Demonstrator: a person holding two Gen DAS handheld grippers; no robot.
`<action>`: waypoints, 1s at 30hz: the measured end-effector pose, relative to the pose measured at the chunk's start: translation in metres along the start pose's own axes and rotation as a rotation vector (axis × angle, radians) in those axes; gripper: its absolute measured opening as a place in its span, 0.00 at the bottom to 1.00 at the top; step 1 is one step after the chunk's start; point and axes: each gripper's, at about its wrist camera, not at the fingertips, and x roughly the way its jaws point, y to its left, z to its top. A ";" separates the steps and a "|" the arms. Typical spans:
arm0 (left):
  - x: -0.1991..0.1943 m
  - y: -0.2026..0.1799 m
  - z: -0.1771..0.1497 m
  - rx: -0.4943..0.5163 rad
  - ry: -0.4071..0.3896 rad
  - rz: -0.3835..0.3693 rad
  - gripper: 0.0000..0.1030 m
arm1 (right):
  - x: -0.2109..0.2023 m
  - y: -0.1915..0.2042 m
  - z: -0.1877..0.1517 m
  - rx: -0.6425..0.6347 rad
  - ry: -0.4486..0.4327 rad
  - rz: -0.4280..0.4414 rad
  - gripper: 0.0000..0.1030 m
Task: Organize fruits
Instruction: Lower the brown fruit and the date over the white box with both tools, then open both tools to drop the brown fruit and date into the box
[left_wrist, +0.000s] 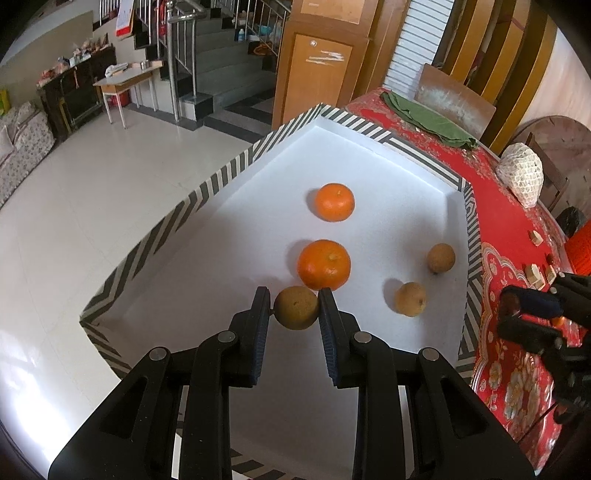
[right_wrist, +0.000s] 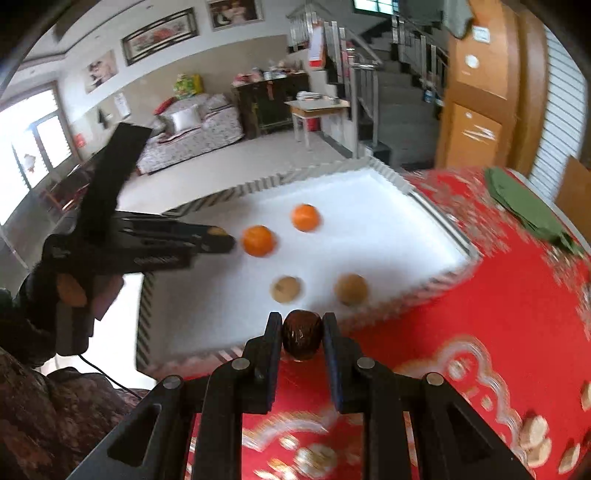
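A white tray with a striped rim (left_wrist: 221, 177) (right_wrist: 388, 173) sits on the red tablecloth. My left gripper (left_wrist: 295, 308) is shut on a brown round fruit (left_wrist: 296, 307) just above the tray floor, right in front of an orange (left_wrist: 324, 264). A second orange (left_wrist: 335, 202) lies farther back. Two more brown fruits (left_wrist: 410, 299) (left_wrist: 441, 257) rest near the tray's right wall. My right gripper (right_wrist: 301, 338) is shut on a dark reddish-brown fruit (right_wrist: 301, 334), held above the cloth by the tray's near rim. The left gripper (right_wrist: 218, 240) also shows in the right wrist view.
The red patterned tablecloth (left_wrist: 517, 229) carries a folded green cloth (left_wrist: 432, 122), a white netted bundle (left_wrist: 521, 173) and several small tan pieces (right_wrist: 535, 435). The table edge drops to a tiled floor (left_wrist: 92, 203) on the left. A person's sleeve (right_wrist: 48, 406) is at lower left.
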 end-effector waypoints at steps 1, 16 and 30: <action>0.000 0.000 0.000 0.001 0.002 -0.001 0.25 | 0.004 0.004 0.003 -0.007 0.000 0.012 0.20; 0.010 -0.001 -0.005 0.013 0.029 0.018 0.29 | 0.070 0.026 0.012 -0.042 0.092 0.070 0.20; -0.015 -0.031 0.005 0.060 -0.081 0.015 0.51 | 0.019 -0.001 -0.012 0.122 -0.077 0.134 0.42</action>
